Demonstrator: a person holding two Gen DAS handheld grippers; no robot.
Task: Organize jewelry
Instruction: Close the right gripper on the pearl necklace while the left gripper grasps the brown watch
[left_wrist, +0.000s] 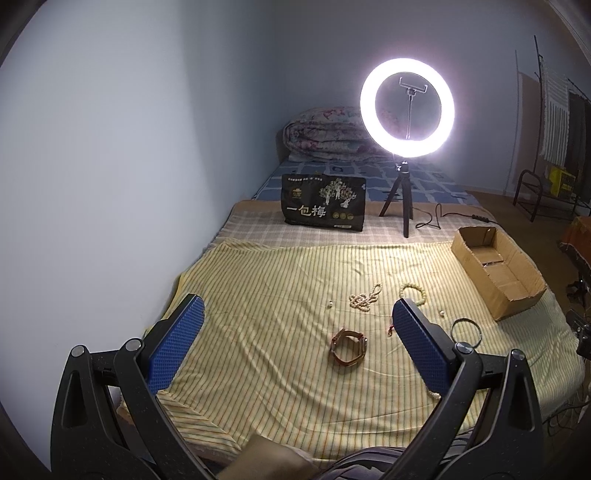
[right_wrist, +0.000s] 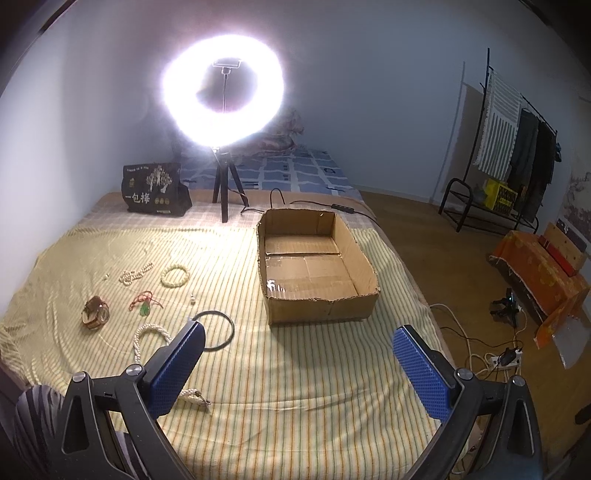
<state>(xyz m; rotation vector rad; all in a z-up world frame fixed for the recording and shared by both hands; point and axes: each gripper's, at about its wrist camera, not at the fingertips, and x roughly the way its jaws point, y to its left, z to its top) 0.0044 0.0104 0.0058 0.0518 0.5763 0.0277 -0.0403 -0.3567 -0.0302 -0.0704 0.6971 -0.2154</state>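
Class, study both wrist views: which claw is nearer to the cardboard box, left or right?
Right. The right claw hovers open just in front of the cardboard box, which fills the middle of its view. The left claw is open over the watch, with the box far off to its right.

I see a yellow bedsheet (right_wrist: 295, 369) with thin green and orange stripes. The cardboard box (right_wrist: 365, 266) is plain brown. My fingers (left_wrist: 173, 343) wear blue dimpled pads. The beaded bracelet (right_wrist: 174, 276) is cream, the watch (left_wrist: 347, 347) strap brown, the hoop (right_wrist: 231, 332) black.
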